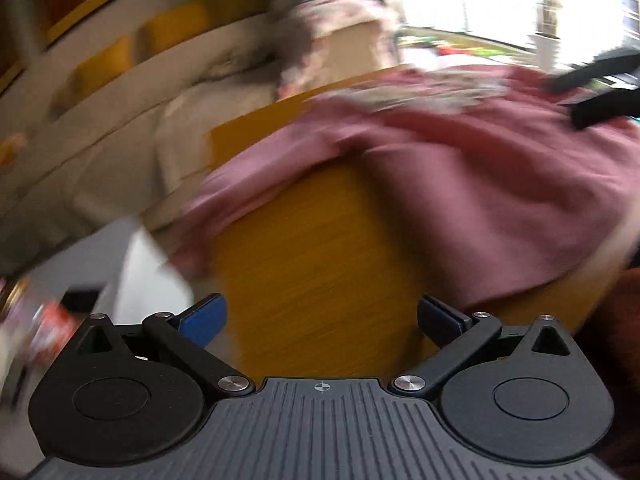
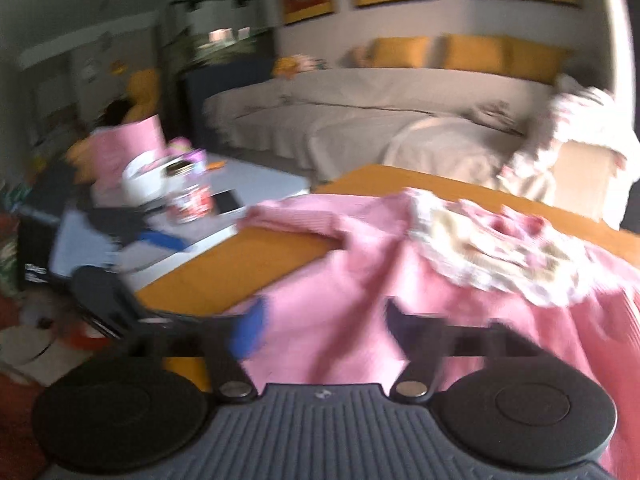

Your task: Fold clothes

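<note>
A pink garment [image 1: 472, 184] lies spread on the wooden table [image 1: 312, 280], one sleeve trailing toward the table's left edge. A frilly white and pink floral piece [image 2: 496, 248] lies on top of the pink garment [image 2: 344, 276]. My left gripper [image 1: 320, 320] is open above bare wood, short of the cloth, nothing between its fingers. My right gripper [image 2: 324, 320] hovers open over the near part of the pink garment, with nothing held. The other gripper's black fingers [image 1: 592, 92] show at the far right in the left wrist view. Both views are motion-blurred.
A beige sofa [image 2: 360, 120] with yellow cushions stands behind the wooden table [image 2: 224, 272]. A low white table [image 2: 192, 216] at left holds a can, a bowl, a phone and clutter. A cardboard box [image 2: 580, 176] draped with pale cloth sits at the far right.
</note>
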Motion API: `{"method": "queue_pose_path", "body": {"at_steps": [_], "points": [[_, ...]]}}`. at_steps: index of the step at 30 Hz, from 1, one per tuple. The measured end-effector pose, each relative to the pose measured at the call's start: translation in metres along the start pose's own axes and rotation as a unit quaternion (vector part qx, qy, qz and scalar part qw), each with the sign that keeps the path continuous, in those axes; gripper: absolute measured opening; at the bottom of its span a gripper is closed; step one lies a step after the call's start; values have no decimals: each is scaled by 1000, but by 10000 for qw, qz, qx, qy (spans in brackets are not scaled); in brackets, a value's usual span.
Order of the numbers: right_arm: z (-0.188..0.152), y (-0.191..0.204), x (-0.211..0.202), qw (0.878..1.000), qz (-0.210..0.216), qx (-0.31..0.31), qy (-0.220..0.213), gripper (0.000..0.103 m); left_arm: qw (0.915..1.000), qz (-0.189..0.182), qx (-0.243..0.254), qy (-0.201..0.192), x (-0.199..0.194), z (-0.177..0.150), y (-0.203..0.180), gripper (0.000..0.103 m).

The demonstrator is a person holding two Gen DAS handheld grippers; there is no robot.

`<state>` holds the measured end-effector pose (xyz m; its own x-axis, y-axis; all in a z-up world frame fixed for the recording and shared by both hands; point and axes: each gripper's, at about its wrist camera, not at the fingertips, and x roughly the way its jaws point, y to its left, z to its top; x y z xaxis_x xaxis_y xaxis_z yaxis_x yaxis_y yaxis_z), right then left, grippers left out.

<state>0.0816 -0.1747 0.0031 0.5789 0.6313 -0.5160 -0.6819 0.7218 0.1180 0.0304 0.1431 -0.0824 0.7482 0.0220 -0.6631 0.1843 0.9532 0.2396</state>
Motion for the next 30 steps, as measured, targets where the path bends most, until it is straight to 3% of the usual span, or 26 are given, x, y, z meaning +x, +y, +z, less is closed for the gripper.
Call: {"method": "queue_pose_path", "body": {"at_steps": [2, 5, 8, 10, 13, 17, 22, 25, 27, 29, 30], "points": [[-4, -16, 4, 9992, -164, 360, -41, 103, 9991, 116, -406, 1, -4, -3, 21, 103], [-9, -41, 9, 9951, -410, 898, -101, 103, 9861, -580, -1521, -326, -13, 5, 48, 103], [-15, -66, 15, 9874, -655, 1434, -162, 103, 9484, -1681, -2585, -733, -10, 26, 60, 103], [-19, -82, 18, 9803, -817, 1788, -202, 103, 9272, -2232, -2884, -851, 2, 44, 56, 103], [-10, -91, 22, 9808, -955, 1684, -250, 103, 9165, -2774, -2769, -800, 28, 75, 35, 103], [-3, -102, 41, 9839, -1109, 1383, 227, 103, 9208, -3148, -2233, -566, 62, 105, 4, 103], [-11, -114, 67, 9779, -1066, 1564, 889, 103, 9042, -3542, -2350, -414, 101, 123, -4, 103], [-7, -112, 74, 9754, -1155, 1523, 1097, 103, 9055, -3431, -2463, -398, 118, 124, 10, 103], [4, -112, 83, 9718, -1123, 1332, 1590, 103, 9094, -3267, -2554, -320, 129, 121, 22, 103], [18, -118, 88, 9706, -736, 1324, 1873, 103, 9150, -3033, -2655, -186, 140, 119, 36, 103], [29, -121, 87, 9747, -603, 1297, 1718, 103, 9181, -2927, -2672, -108, 144, 116, 42, 103]]}}
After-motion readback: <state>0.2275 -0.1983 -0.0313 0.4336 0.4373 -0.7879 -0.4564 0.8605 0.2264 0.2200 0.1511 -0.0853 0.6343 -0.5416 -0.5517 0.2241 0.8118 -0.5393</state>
